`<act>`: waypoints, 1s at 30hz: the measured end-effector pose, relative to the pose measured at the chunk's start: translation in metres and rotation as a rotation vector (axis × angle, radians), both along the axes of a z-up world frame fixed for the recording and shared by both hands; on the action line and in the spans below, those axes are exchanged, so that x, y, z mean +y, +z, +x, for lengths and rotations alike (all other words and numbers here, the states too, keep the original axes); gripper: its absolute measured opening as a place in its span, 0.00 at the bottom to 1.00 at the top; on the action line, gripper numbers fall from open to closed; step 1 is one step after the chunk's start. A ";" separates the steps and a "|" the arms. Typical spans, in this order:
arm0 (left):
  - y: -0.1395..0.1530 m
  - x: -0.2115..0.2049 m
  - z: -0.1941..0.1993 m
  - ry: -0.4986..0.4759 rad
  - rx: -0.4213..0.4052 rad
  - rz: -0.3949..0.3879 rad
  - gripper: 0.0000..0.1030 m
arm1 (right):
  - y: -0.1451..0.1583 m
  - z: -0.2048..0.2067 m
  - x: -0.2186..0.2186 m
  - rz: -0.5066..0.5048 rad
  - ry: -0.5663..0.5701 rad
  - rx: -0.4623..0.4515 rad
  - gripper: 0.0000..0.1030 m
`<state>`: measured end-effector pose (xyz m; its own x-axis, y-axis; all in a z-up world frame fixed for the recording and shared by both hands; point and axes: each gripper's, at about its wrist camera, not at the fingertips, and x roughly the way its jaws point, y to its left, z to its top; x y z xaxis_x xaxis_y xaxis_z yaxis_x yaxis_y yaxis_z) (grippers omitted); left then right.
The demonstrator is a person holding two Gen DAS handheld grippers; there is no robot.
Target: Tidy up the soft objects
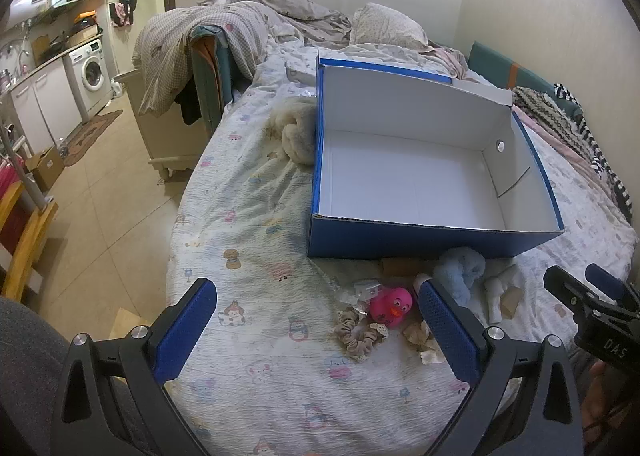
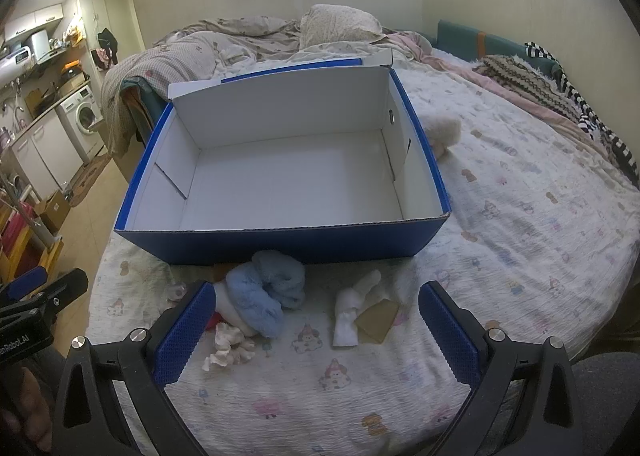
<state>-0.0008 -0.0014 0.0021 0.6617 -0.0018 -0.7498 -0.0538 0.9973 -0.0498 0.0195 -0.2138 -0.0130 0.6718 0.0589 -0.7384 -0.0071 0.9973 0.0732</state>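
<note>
Both grippers are hovering low over the bedsheet [image 1: 248,240], each tilting downward. Left gripper [image 1: 318,296]: fingers spreading wide, nothing between them. Right gripper [image 2: 316,298]: fingers also spreading wide, gripping nothing.

Blue box [image 1: 432,242] is sitting open on the bed at 12 o'clock from both grippers; its white inside is holding nothing.

Soft things are lying in a loose cluster on the sheet just in front of the box's near wall. Fluffy light-blue roll [image 2: 266,296] is sitting at 11 o'clock from the right gripper, near its left finger. White sock [image 2: 348,316] is lying at 1 o'clock, touching a brown card [image 2: 378,320]. Cream scrap [image 2: 228,348] is lying at 8 o'clock, just beside the left finger.

Left view alone is showing a pink duck [image 1: 392,306] at 3 o'clock from the left gripper, a beige scrunchie [image 1: 358,336] just below it, and the clear wrapper [image 1: 364,290] beside them. Cream fluffy toy [image 1: 298,132] is resting against the box's side wall; the right view is catching only its edge behind the box. Each view is catching the other gripper at its frame edge.
</note>
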 end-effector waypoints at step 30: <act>0.004 -0.006 0.001 -0.006 -0.005 -0.002 0.98 | 0.001 0.000 0.001 0.000 0.001 -0.001 1.00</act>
